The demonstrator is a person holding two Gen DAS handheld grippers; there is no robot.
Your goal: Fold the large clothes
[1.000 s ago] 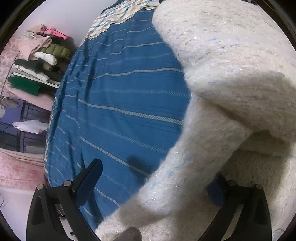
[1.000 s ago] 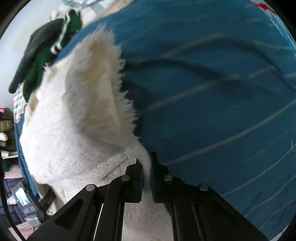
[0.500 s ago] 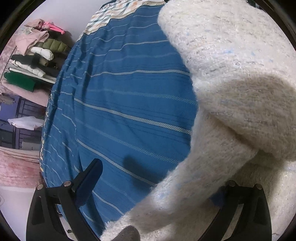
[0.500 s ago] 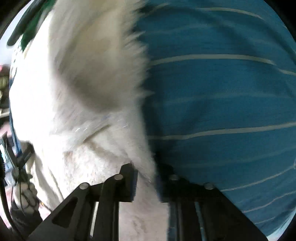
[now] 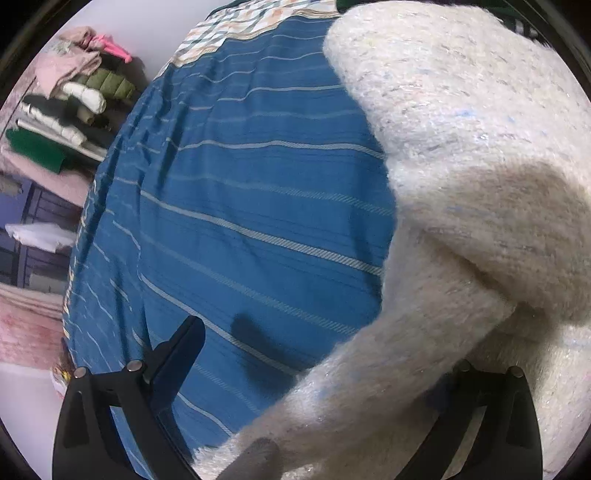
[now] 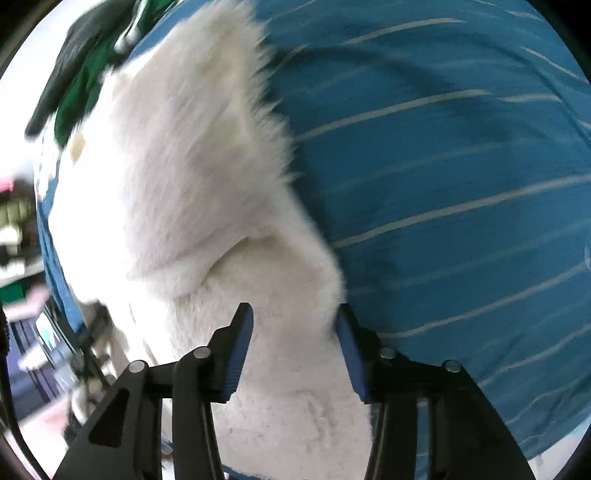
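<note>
A fluffy cream-white sweater (image 5: 461,155) lies on a blue striped bedspread (image 5: 251,192). In the left wrist view a sleeve (image 5: 388,354) runs across between the fingers of my left gripper (image 5: 321,354), which is wide open; its right finger (image 5: 465,380) is partly hidden by the fabric. In the right wrist view my right gripper (image 6: 295,332) is open with its blue pads either side of the sweater (image 6: 192,177); the fabric lies between them, not pinched.
A rack of folded clothes (image 5: 62,107) stands at the left beyond the bed edge. A dark green and black garment (image 6: 81,62) lies at the far end of the bed. A checked cloth (image 5: 258,22) lies at the bed's far end.
My right gripper was shut on the sweater's edge and has opened, letting the fabric go. The left gripper stayed open and shifted slightly over the bed.
</note>
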